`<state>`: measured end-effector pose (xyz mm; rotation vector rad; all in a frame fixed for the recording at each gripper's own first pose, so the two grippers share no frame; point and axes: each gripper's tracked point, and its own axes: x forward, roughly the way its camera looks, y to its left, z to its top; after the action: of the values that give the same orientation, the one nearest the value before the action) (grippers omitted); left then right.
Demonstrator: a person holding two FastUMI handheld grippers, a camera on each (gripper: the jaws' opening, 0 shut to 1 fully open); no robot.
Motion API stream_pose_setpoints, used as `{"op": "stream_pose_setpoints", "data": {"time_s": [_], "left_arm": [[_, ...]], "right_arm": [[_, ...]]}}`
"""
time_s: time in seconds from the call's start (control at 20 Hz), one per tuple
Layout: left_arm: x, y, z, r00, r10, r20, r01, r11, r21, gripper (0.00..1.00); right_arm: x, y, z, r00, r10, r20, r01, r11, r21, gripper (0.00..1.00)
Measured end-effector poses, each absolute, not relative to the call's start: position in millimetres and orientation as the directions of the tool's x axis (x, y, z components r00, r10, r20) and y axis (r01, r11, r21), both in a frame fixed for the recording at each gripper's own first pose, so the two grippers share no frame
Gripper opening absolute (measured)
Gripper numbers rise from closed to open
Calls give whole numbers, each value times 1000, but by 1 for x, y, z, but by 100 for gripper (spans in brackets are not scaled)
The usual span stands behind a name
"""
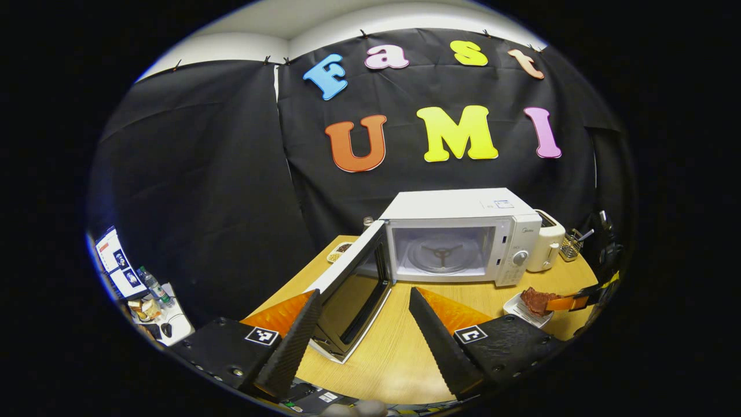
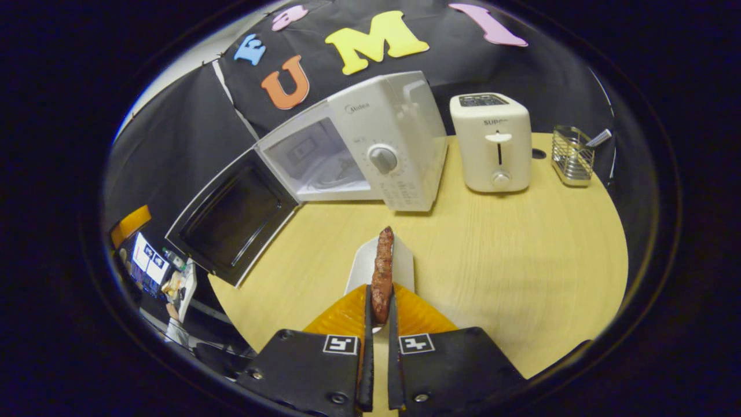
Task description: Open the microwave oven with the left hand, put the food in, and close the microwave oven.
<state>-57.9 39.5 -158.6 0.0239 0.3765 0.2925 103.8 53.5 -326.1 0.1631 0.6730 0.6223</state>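
A: Left tongs (image 1: 362, 324)?
B: Spread wide, empty, above bench (image 1: 399, 353), microwave door (image 1: 353, 289) swung open between the tips.
A: Right tongs (image 2: 379, 330)?
B: Pinching the meat strip (image 2: 382, 272), just over white dish (image 2: 362, 266) at 6 o'clock of the bench.
A: Microwave (image 2: 370, 150)?
B: At 11 o'clock, cavity bare, toaster (image 2: 492, 142) beside at 1, wire rack (image 2: 572, 155) at 2.

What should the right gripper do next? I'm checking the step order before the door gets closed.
Probably lift the meat off the white dish and carry it toward the microwave. The right gripper is already shut on it, the door hangs wide open, and the cavity looks empty.
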Motion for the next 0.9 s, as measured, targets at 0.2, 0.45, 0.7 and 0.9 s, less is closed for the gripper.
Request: {"op": "stream_pose_setpoints", "data": {"time_s": [0.2, 0.45, 0.7, 0.9], "left_arm": [[-46, 47, -170, 904, 226, -363, -224, 973, 49, 94], [-35, 64, -159, 934, 151, -325, -146, 988, 41, 94], [-36, 82, -155, 948, 66, -312, -52, 997, 54, 94], [-42, 97, -162, 950, 28, -312, -8, 998, 67, 94]], "right_arm": [[114, 59, -324, 656, 539, -528, -437, 842, 317, 13], [113, 105, -302, 698, 540, -470, -409, 840, 358, 13], [138, 201, -289, 752, 556, -355, -355, 794, 494, 13], [176, 274, -289, 808, 525, -268, -294, 753, 589, 13]]}}
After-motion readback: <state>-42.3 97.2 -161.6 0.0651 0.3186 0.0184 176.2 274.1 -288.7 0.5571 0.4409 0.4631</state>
